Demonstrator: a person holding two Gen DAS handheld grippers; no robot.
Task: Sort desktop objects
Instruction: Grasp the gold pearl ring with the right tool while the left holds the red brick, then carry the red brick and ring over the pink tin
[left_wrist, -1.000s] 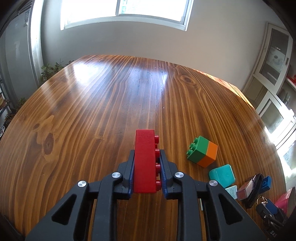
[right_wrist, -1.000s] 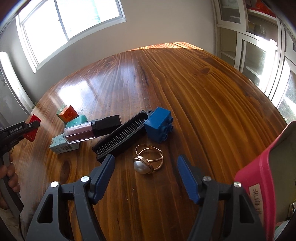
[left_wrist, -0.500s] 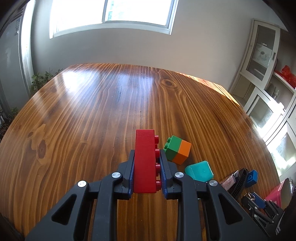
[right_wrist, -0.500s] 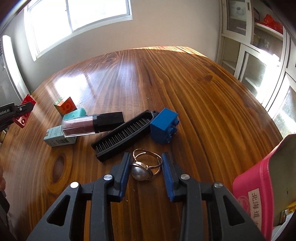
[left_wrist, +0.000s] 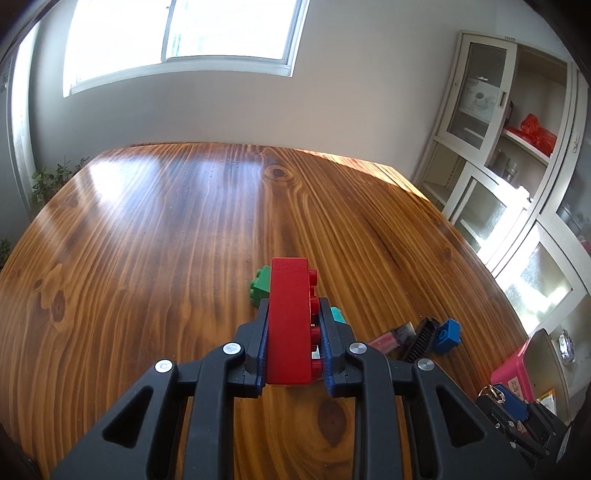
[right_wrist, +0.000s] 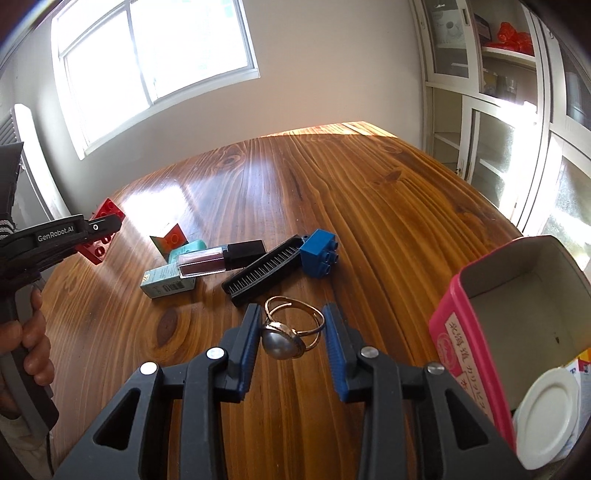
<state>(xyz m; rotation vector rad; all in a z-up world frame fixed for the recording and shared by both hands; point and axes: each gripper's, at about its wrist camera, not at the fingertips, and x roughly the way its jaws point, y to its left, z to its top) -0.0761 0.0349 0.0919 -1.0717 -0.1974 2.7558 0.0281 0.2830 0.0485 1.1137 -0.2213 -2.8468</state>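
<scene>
L gripper jaws clamped, tilted down | R gripper jaws narrowed, tilted down

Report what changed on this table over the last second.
The right gripper closed from wide open onto the gold pearl ring and lifted it off the wooden table. The left gripper kept holding the red toy brick. The other items lie unmoved.

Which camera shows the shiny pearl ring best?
The right wrist view: the pearl ring sits large and sharp between the right gripper fingers. The left wrist view doesn't show it clearly; the right gripper is only a small dark shape at its corner.
</scene>
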